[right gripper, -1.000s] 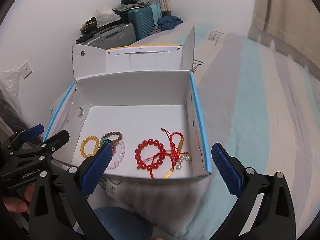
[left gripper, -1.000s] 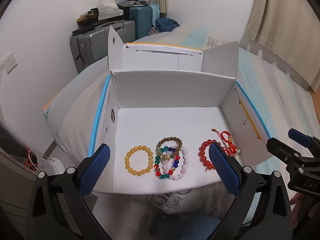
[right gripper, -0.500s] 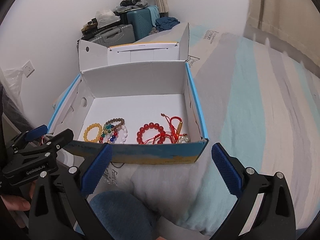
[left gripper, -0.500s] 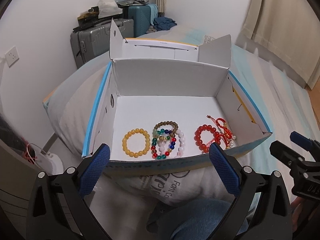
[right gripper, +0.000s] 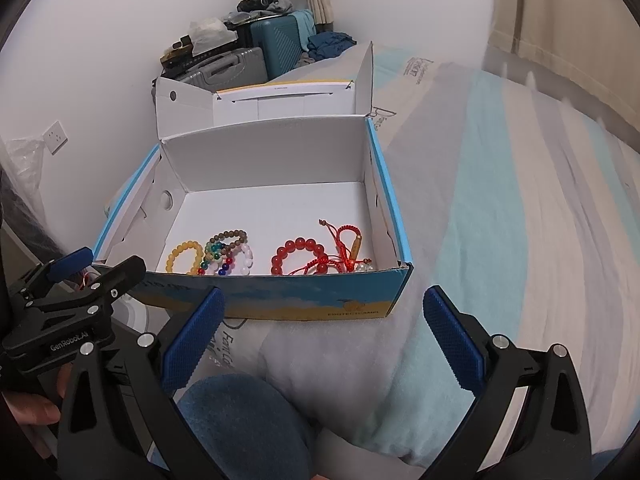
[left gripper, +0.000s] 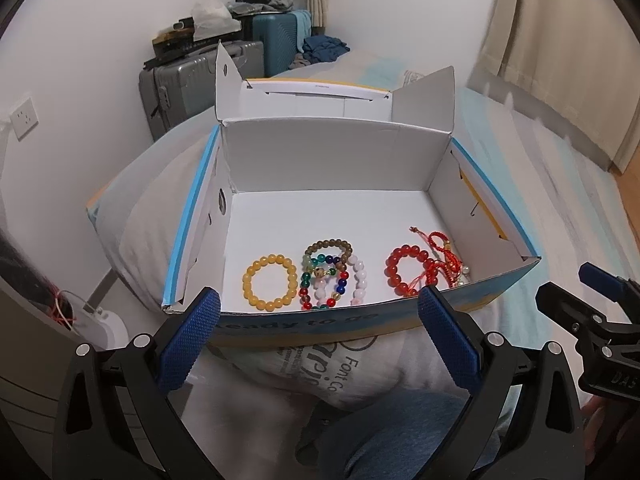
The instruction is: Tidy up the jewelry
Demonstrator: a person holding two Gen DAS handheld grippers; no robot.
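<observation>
Left wrist view: the bed (left gripper: 560, 184) with its striped cover fills the ground ahead of both tools. On it, straight ahead of the left tool (left gripper: 318, 332), stands an open cardboard box (left gripper: 332, 160), white inside, blue and yellow outside, lid flaps raised at the far side. A white printed pillow (left gripper: 320, 376) lies under the box's near wall, below the tool. Grey and teal suitcases (left gripper: 192, 80) stand far ahead against the wall.

Inside the box, near its front wall, lie the bracelets. A yellow bead bracelet (left gripper: 270, 282) sits ahead and slightly left of the left tool's centre. A cluster of brown, multicoloured and pale pink bracelets (left gripper: 332, 274) lies just beside it, overlapping one another. A red bead bracelet (left gripper: 408, 270) lies toward the left tool's right finger, touching a tangle of red cord bracelets (left gripper: 442, 258).

The left tool's fingers stand wide apart, holding nothing. The right tool (right gripper: 320, 332) is likewise spread wide and empty, short of the box's near wall.
</observation>
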